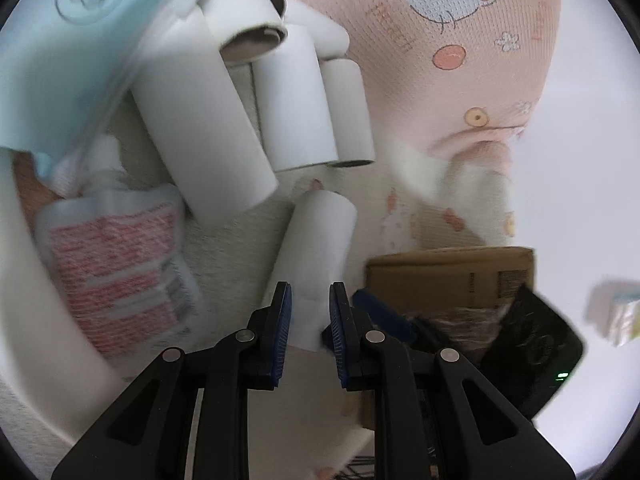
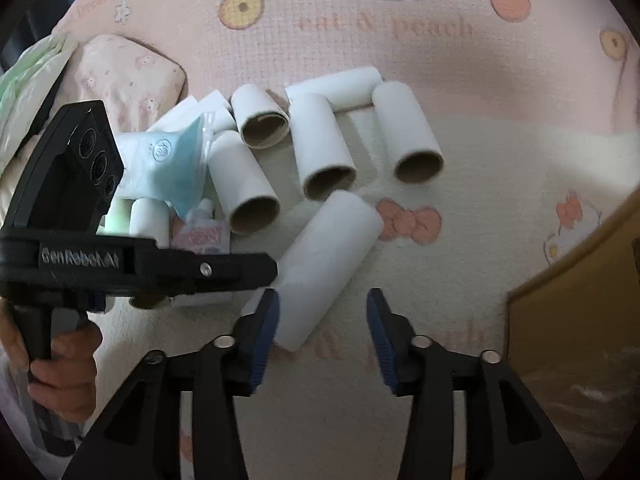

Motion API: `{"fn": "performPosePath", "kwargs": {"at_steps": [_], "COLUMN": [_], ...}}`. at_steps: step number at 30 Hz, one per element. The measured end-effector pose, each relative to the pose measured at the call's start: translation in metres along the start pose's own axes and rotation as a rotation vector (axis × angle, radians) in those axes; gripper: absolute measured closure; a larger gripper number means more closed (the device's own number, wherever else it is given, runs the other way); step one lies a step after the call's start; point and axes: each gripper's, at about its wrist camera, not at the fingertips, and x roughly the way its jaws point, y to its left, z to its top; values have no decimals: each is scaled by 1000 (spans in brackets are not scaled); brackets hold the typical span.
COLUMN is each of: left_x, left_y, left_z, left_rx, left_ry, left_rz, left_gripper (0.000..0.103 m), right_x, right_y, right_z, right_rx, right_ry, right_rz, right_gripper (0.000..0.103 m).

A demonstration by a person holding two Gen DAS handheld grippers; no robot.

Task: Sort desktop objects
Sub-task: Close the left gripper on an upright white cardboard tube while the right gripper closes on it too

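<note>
A white paper tube [image 1: 320, 240] lies on the pink cartoon-print blanket [image 1: 440, 60], and my left gripper [image 1: 310, 316] is shut on its near end, which looks squeezed between the blue pads. In the right wrist view the same tube [image 2: 332, 252] slants across the blanket. The left gripper's black frame [image 2: 120, 264] reaches it from the left. My right gripper [image 2: 322, 332] stands open over the tube's lower end. The tube lies close to its left pad, and the right pad is well clear. Several more white tubes [image 2: 320, 148] lie in a loose group beyond.
A blue packet in clear plastic [image 2: 172, 176] and a pouch with red print [image 1: 120, 264] lie left of the tubes. A brown cardboard box [image 2: 580, 300] stands at the right. A hand [image 2: 64, 380] holds the left gripper's handle.
</note>
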Motion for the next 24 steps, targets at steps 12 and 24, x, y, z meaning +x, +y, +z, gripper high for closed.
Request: {"fn": "performPosePath", "kwargs": {"at_steps": [12,24], "left_x": [31,33], "left_y": [-13,-18], "left_z": [-11,11], "left_rx": [31,60], "left_ry": [52,55], "left_rz": [27,31], "left_gripper": [81,58], "right_x": [15,21], "right_y": [-6,3], "right_z": [-2,-2], "right_rx": [39,-36], "right_ry": [43,31], "right_rz": [-19,26], "right_gripper": [49,51]}}
